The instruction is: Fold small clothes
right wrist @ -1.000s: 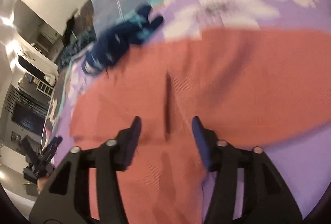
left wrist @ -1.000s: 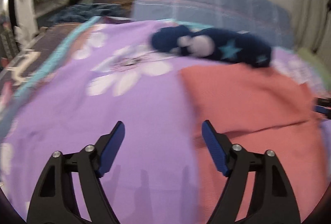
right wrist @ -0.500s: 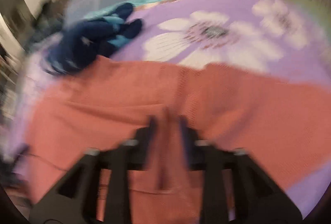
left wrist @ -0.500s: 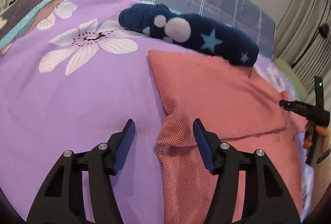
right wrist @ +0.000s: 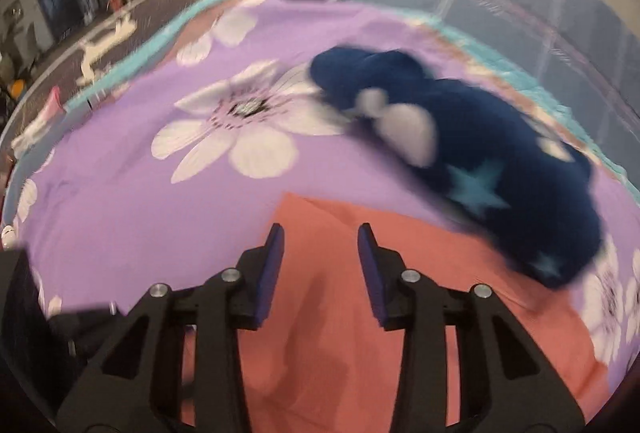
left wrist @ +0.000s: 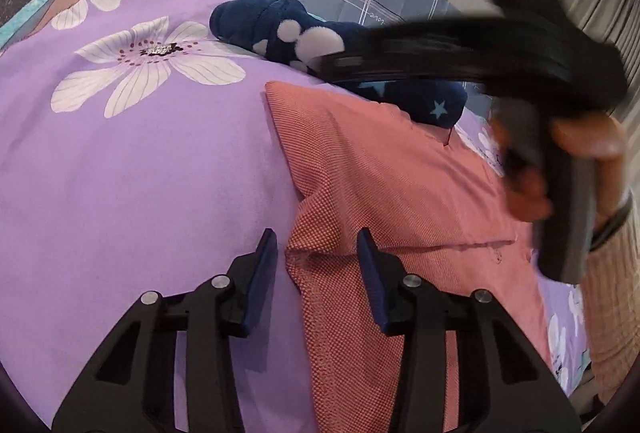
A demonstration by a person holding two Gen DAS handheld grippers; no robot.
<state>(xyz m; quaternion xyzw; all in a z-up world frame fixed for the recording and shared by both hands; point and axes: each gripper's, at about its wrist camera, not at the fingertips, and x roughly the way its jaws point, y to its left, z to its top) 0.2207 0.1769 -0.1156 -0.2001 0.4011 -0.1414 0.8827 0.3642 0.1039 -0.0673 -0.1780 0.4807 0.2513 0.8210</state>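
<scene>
The left gripper point(left wrist: 317, 261) is parted at a moderate width with nothing clamped, its blue pads straddling the raised left edge of the salmon-pink garment point(left wrist: 384, 185), which lies across the centre and lower right of the frame on the purple floral bedspread point(left wrist: 140, 161). The right gripper point(right wrist: 320, 257) is likewise parted and empty above the garment's upper corner. A navy star-patterned garment point(right wrist: 500, 169), blurred, lies at the right of that frame, touching the pink one.
</scene>
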